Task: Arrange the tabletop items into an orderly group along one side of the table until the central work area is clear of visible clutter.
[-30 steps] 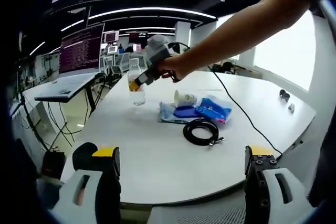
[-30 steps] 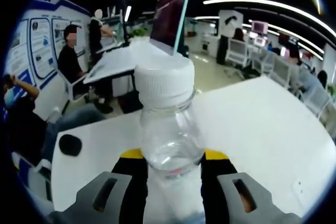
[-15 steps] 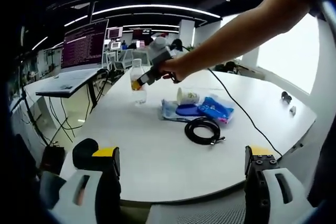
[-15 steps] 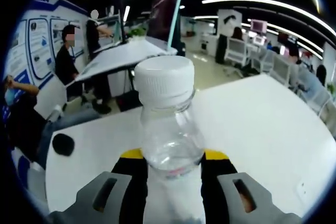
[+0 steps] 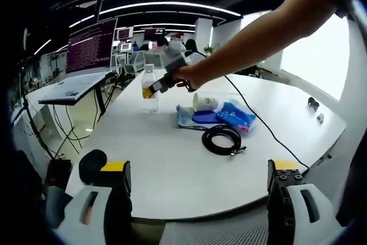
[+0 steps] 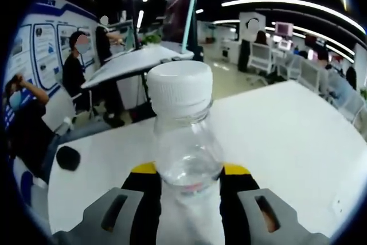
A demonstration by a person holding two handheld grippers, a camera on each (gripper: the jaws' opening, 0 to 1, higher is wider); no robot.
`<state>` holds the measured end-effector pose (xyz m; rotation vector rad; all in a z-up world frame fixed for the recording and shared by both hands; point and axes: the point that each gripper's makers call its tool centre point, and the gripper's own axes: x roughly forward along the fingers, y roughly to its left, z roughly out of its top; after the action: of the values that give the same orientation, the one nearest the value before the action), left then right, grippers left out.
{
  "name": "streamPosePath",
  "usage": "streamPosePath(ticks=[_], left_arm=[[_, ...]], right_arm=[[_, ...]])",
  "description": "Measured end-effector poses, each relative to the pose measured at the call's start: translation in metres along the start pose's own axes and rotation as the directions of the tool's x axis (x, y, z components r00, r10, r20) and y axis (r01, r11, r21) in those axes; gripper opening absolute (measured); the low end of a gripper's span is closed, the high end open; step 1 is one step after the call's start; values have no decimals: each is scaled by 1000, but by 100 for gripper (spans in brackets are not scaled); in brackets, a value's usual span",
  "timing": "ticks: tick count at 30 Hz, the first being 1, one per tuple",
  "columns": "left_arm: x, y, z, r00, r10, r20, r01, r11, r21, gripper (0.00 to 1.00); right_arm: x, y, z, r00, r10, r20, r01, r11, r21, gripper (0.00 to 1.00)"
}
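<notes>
**Bottle in hand, clutter still at centre**

I look across a white tabletop (image 5: 172,170) in an open-plan office, where most of the tidying is, by my judgement, still to do. From the left gripper view, a flat blue packet (image 5: 232,116) lies near the middle of the surface on a pale sheet, with a small white cup (image 5: 205,102) on its side touching the packet's far edge. Just in front of them sits a coiled black cable (image 5: 222,140). None of this forms a neat row along an edge, so the central area is not clear.

My right gripper (image 5: 163,80), held by an outstretched arm, has its jaws clamped around a clear plastic bottle (image 5: 149,90) with a white cap, toward the tabletop's far left side; I cannot tell whether the bottle's base touches the surface. In the right gripper view the bottle (image 6: 184,159) stands upright between the yellow-tipped jaws of that gripper (image 6: 188,190), gripped at its body.

My left gripper (image 5: 198,199) hangs back at the near edge, jaws spread wide and holding nothing.

A small black object (image 6: 68,158) rests near the tabletop's corner, and two small dark items (image 5: 311,104) lie far right. A thin black cord (image 5: 269,127) trails across the surface past the packet and could snag a sweep.
</notes>
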<state>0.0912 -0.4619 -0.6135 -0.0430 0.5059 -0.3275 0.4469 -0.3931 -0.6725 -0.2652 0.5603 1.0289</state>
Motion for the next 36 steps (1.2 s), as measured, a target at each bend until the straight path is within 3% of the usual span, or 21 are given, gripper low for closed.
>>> streamPosePath(ticks=[22,24,26,36], left_arm=[[-1,4,3,999,35,16,-35,999,2,99],[-1,4,4,999,34,18,-34,999,5,99],[-1,4,2,999,34,10,-34,999,10,99],[-1,2,2,1000,27,11,-27,999,19,99]], right_arm=[[-10,3,-5,1000,27,0,-27,1000,-16,38],[-13,3,5,998,27,57,-27,1000,-1,38],[-11,3,0,999,30,22,-30,999,-15,40],[-22,3,13,998,34,55,-34,999,-9,43]])
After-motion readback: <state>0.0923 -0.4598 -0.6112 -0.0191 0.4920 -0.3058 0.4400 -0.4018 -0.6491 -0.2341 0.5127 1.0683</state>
